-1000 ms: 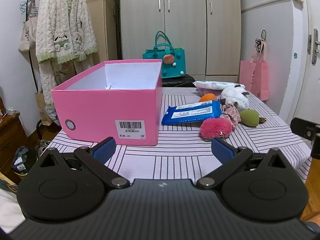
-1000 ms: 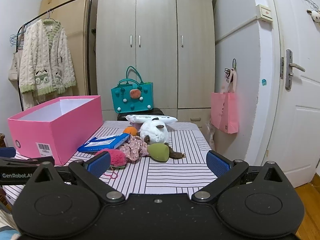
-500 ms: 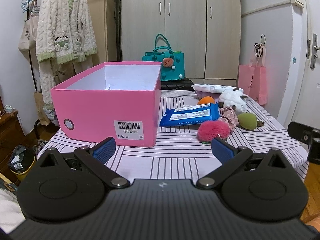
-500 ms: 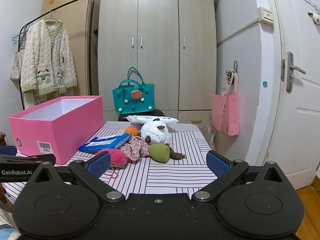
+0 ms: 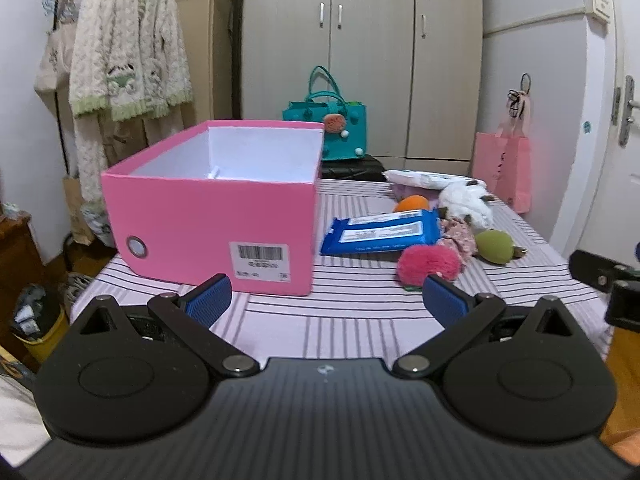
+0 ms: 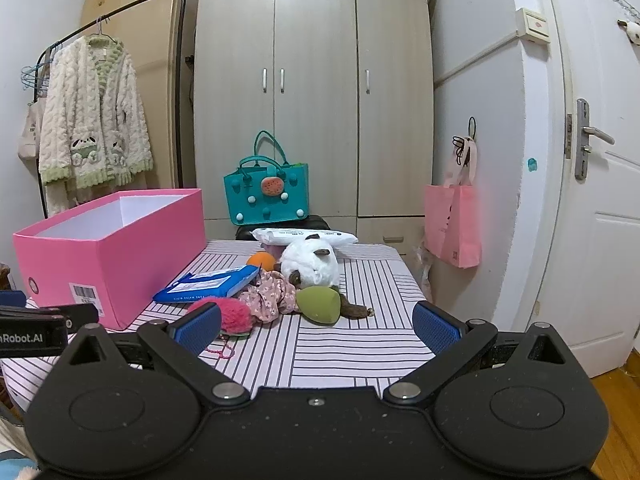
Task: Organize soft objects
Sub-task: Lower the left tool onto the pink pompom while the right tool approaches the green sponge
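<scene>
An open pink box (image 5: 208, 216) (image 6: 108, 248) stands on the left of the striped table (image 5: 360, 320). To its right lies a heap of soft things: a blue wipes pack (image 5: 382, 234) (image 6: 208, 283), a pink fluffy ball (image 5: 428, 262) (image 6: 234, 314), a floral scrunchie (image 6: 268, 296), a green sponge (image 5: 494, 246) (image 6: 318, 304), a white plush (image 5: 466, 202) (image 6: 310, 266), an orange ball (image 5: 412, 202) (image 6: 261, 260) and a white wipes pack (image 6: 304, 236). My left gripper (image 5: 326, 298) hangs open near the table's front edge, empty. My right gripper (image 6: 316, 324) is open and empty before the heap.
A teal bag (image 6: 266, 192) sits on a dark case behind the table, in front of a wardrobe (image 6: 312, 100). A pink paper bag (image 6: 452, 224) hangs on the wall right of the table. A clothes rack with a cardigan (image 5: 128, 56) stands at left. A white door (image 6: 592, 200) is at right.
Both grippers have drawn back and risen slightly, so the table and objects look a little farther away. Both stay open. Nothing on the table has moved.
</scene>
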Motion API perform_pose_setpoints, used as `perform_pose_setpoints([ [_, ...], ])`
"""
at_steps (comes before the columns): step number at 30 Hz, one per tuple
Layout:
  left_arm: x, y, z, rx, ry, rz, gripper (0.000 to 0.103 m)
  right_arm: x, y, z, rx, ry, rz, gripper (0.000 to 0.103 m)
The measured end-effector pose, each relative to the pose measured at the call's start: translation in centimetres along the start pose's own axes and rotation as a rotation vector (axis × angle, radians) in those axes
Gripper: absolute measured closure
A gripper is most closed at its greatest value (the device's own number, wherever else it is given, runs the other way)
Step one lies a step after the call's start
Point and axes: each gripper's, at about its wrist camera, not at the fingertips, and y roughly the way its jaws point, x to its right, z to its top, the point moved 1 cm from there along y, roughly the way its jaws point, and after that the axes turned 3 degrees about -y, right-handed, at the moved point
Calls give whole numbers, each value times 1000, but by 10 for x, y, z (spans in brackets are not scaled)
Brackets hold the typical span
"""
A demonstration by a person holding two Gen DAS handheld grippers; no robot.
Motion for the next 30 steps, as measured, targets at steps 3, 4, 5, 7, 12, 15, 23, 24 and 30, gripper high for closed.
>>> perform_pose_setpoints([
  [3, 2, 0, -1, 2, 4, 1, 0, 0, 1, -1, 9, -10, 7, 0],
  [4, 3, 1, 0, 1, 7, 3, 0, 0, 1, 0, 13, -16, 14, 0],
  [5, 4, 1, 1, -3, 8, 2, 1, 1, 1, 1, 20, -25, 22, 0],
  [7, 4, 0, 6, -15, 6, -11, 1, 3, 1, 6, 37, -46, 36, 0],
  [12, 7, -1, 30, -51, 9, -57, 1, 21, 0, 20, 94, -110, 125, 0],
  [15, 11, -3, 46, -46, 22, -94, 1, 35, 7, 29, 44, -100, 205, 0],
  [23, 36, 10, 71, -94, 109, -167, 1, 62, 24, 39, -43, -104, 307, 0],
  [24, 40, 13, 72, -97, 113, -170, 1, 64, 29, 40, -51, -107, 315, 0],
  [30, 61, 32, 64, -100, 88, -253, 1, 74, 55, 33, -113, -110, 382, 10],
])
